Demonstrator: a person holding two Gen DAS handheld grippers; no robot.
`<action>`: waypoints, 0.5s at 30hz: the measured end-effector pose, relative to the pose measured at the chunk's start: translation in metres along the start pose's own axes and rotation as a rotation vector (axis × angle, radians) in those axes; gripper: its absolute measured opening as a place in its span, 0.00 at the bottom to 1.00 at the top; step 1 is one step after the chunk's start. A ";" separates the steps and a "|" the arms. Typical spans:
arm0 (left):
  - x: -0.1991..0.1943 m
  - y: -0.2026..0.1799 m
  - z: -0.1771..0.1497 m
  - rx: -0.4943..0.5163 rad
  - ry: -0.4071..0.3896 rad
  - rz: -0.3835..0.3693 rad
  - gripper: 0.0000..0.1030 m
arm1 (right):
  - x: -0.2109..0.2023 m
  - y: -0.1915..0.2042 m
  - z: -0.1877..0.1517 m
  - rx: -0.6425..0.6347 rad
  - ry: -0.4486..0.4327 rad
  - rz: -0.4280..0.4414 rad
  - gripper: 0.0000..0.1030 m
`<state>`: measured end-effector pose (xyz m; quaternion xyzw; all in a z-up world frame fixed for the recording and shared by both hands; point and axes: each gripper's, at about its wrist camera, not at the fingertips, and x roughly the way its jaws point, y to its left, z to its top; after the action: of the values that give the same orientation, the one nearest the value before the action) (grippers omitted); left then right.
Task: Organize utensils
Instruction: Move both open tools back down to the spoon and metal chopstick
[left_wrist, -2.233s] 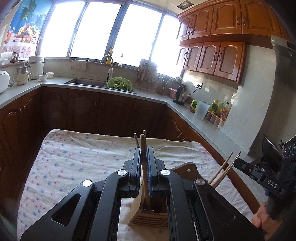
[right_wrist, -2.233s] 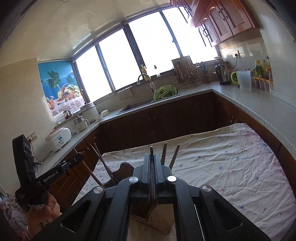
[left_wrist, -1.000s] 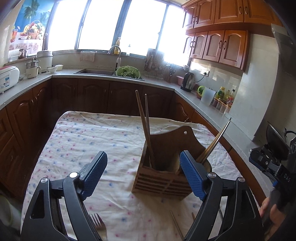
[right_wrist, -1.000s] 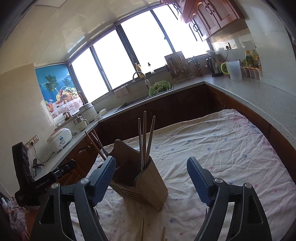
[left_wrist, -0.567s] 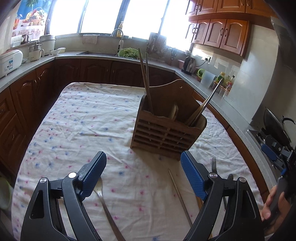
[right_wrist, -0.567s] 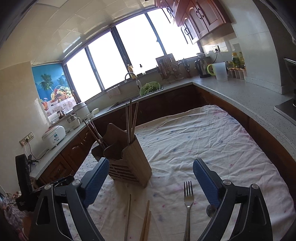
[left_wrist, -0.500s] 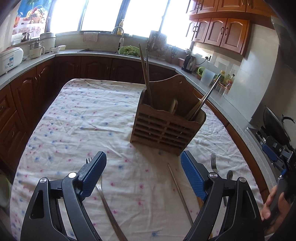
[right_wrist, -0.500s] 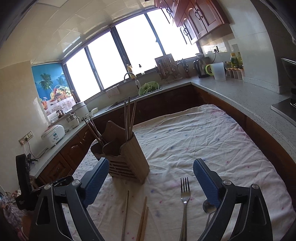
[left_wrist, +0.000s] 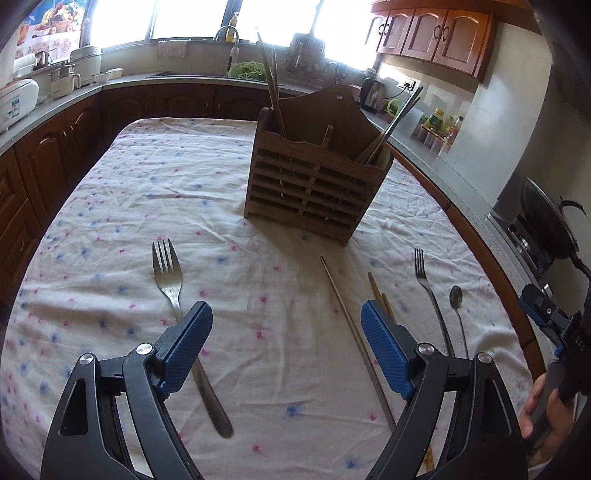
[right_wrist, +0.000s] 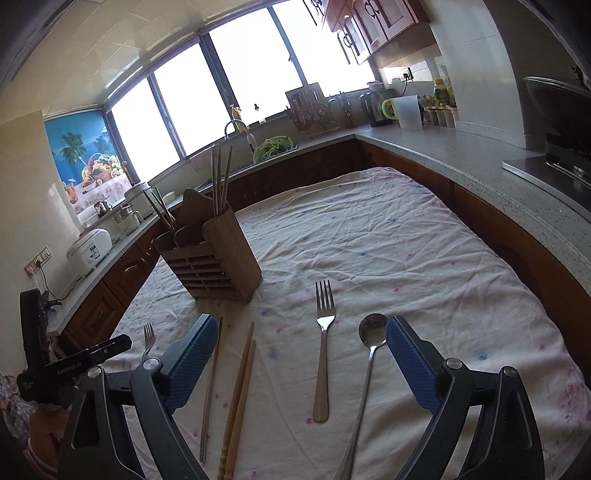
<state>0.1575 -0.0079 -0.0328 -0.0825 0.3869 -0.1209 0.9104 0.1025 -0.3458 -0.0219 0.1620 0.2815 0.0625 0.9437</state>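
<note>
Left claw (left_wrist: 284, 350): wide open, holding nothing, hovering low over the surface in front of the wooden holder.
Right claw (right_wrist: 299, 354): also spread wide and empty, above the loose cutlery.
Wooden holder (left_wrist: 314, 177): upright on the cloth-covered surface (left_wrist: 147, 177), slatted front toward the left claw; chopsticks (left_wrist: 271, 88) stand in its left compartment and more sticks (left_wrist: 391, 125) lean out of its right one.
Left fork (left_wrist: 173, 291): flat on the cloth in front of the holder and to its left, tines toward the holder, handle running under the left claw's left finger.
Metal chopstick (left_wrist: 351, 325): lying in front of the holder's right corner, running back toward the left claw.
Wooden chopsticks (right_wrist: 240, 391): a pair side by side just right of the metal chopstick.
Right fork (right_wrist: 323, 339): in front of the holder and to its right, tines toward the holder, between the right claw's fingers.
Spoon (right_wrist: 371, 332): just right of that fork, bowl beside the right claw's right finger.
</note>
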 end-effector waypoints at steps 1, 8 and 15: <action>0.002 -0.001 -0.002 0.001 0.009 0.001 0.82 | 0.001 -0.002 -0.003 -0.003 0.008 -0.003 0.91; 0.013 -0.011 -0.008 0.024 0.047 -0.005 0.82 | 0.007 -0.010 -0.019 -0.006 0.053 -0.017 0.91; 0.026 -0.016 -0.007 0.032 0.077 -0.007 0.82 | 0.017 -0.020 -0.019 -0.002 0.073 -0.042 0.91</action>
<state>0.1677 -0.0307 -0.0518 -0.0647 0.4194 -0.1332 0.8956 0.1070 -0.3556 -0.0525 0.1529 0.3191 0.0486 0.9340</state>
